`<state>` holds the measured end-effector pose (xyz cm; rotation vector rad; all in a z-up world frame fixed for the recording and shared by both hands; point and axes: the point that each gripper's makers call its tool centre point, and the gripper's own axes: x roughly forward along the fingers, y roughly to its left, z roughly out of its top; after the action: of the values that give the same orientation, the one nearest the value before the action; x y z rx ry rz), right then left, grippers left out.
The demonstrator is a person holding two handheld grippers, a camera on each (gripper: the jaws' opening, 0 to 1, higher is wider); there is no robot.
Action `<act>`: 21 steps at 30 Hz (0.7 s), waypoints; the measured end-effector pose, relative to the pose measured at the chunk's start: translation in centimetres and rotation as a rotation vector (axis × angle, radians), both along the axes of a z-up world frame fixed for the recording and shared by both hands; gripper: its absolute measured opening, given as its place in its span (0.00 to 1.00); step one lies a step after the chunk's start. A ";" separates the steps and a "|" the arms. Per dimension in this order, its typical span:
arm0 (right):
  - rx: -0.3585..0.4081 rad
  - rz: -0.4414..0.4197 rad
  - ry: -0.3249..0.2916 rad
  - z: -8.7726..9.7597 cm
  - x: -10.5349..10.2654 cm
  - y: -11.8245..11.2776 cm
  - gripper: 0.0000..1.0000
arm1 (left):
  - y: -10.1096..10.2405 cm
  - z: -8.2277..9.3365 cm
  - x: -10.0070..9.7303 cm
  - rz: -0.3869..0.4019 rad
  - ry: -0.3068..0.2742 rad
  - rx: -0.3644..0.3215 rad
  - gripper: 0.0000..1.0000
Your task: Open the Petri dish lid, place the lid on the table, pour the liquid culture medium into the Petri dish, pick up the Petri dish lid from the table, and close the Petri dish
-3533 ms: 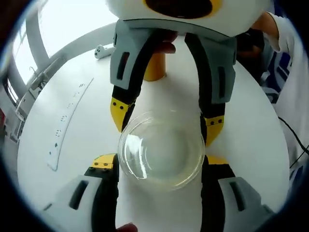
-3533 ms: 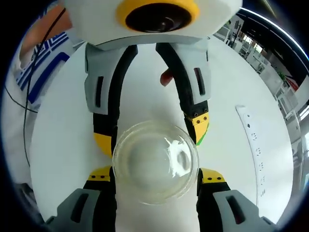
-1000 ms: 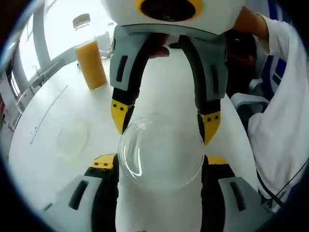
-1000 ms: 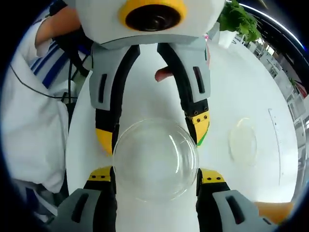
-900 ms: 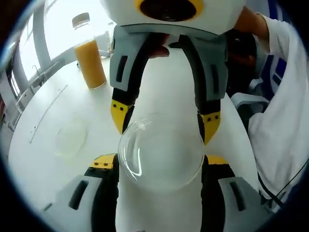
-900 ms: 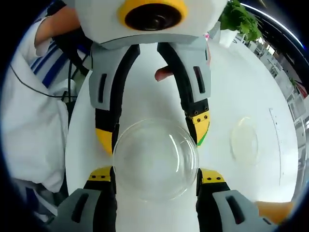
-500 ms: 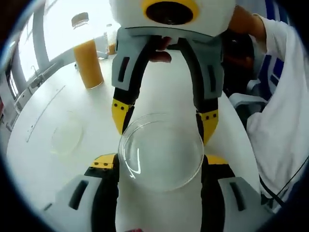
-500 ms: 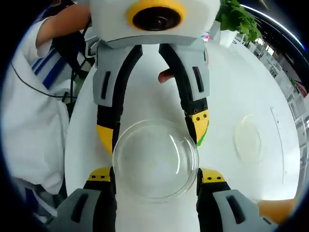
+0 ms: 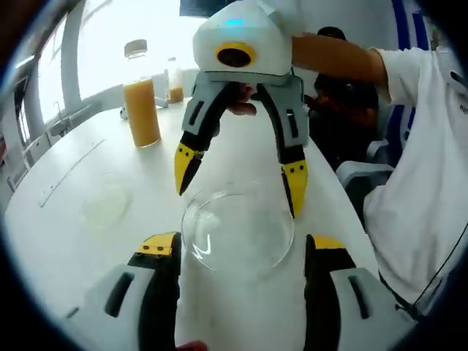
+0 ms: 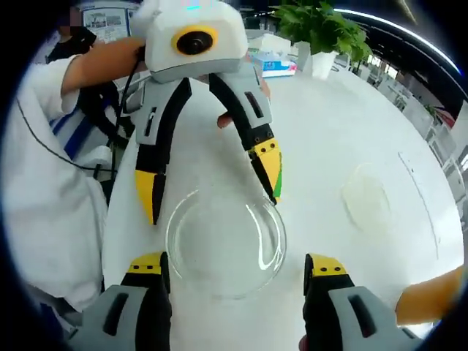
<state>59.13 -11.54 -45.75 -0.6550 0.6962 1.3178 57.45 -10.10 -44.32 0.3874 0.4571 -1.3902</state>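
Note:
The clear Petri dish lid lies flat on the white table. In the left gripper view my left gripper is open, its jaws a little wider than the lid, with a gap on the right. The right gripper faces it, open, its yellow fingertips just off the lid's far rim. In the right gripper view my right gripper stands open around the lid's near half, and the left gripper is drawn back. The dish base, tinged yellow, sits apart.
A capped bottle of orange liquid stands beyond the dish base, with a smaller bottle behind it. A person's white sleeve borders the table edge. A potted plant and a tissue box stand far off.
Both grippers have let go of the lid and pulled back from it, so it now rests on the table. Both cameras have risen, showing more of the room.

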 end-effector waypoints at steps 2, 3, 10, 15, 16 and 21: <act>0.118 -0.036 -0.006 2.0 0.1 0.4 0.69 | 0.3 0.9 -0.1 0.009 -0.022 -0.025 0.59; 0.182 -0.062 -0.018 3.1 0.3 0.7 0.69 | 0.4 1.5 0.2 0.017 -0.054 -0.039 0.59; 0.530 -0.215 -0.208 9.6 2.5 -0.4 0.69 | 1.0 6.6 2.1 0.202 -0.178 -0.230 0.60; 0.705 -0.398 -0.345 13.2 4.2 -2.8 0.69 | 2.8 7.5 4.0 0.363 -0.276 -0.242 0.58; 0.732 -0.425 -0.373 13.9 4.4 -3.5 0.69 | 3.3 7.9 4.2 0.391 -0.299 -0.250 0.58; 0.851 -0.574 -0.457 16.2 4.9 -7.4 0.67 | 6.1 9.6 4.6 0.548 -0.417 -0.285 0.56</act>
<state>63.99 -18.90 -29.55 -0.0279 -0.0896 0.7654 62.05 -4.05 -34.72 0.2789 0.0084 -0.7952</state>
